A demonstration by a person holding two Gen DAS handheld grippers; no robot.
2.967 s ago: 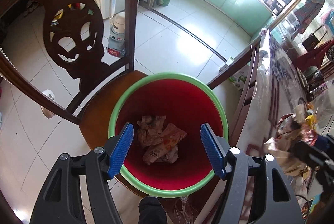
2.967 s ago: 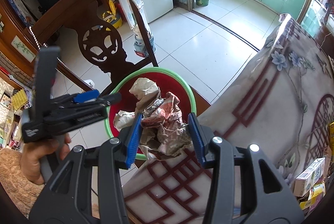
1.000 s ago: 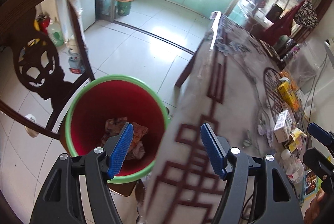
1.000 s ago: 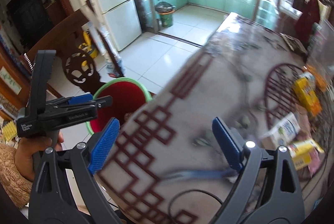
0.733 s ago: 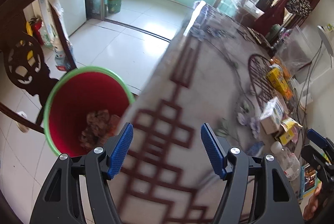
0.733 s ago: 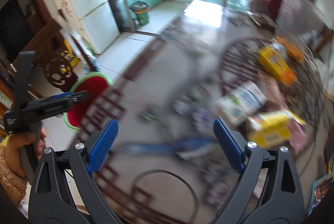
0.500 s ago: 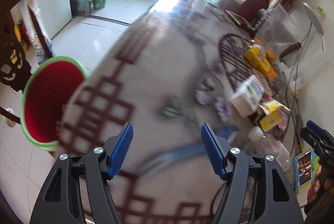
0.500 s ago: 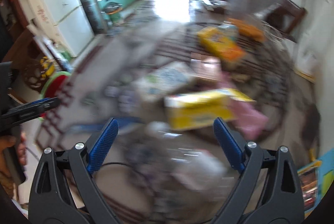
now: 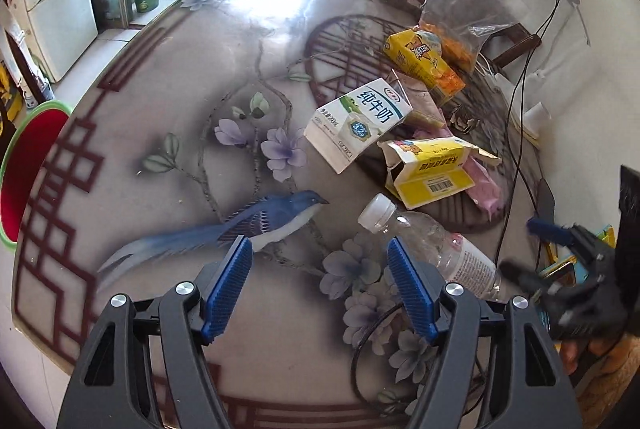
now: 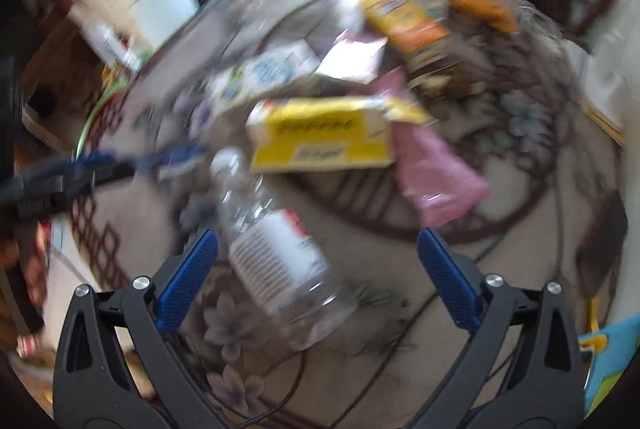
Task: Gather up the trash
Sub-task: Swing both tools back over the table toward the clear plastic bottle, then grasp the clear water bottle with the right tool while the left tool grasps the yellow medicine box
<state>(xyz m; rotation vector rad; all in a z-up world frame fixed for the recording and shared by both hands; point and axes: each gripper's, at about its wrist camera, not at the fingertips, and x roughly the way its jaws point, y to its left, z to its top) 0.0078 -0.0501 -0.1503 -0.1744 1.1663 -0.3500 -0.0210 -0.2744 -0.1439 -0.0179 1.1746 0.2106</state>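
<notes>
Left wrist view: left gripper (image 9: 320,285) opening, empty, above the glossy floral table (image 9: 180,117). Right gripper (image 10: 318,273) opening over the clear plastic bottle (image 10: 276,253), untouched, beside crumpled cartons (image 9: 430,171).

Left wrist view: you look steeply down onto the desk (image 9: 168,101) from above its near edge. Right wrist view: blurred, you look down closer in. Shared: clear bottle (image 9: 432,245) (image 10: 276,249), yellow carton (image 9: 432,173) (image 10: 324,137), milk carton (image 9: 360,121) (image 10: 260,77).
</notes>
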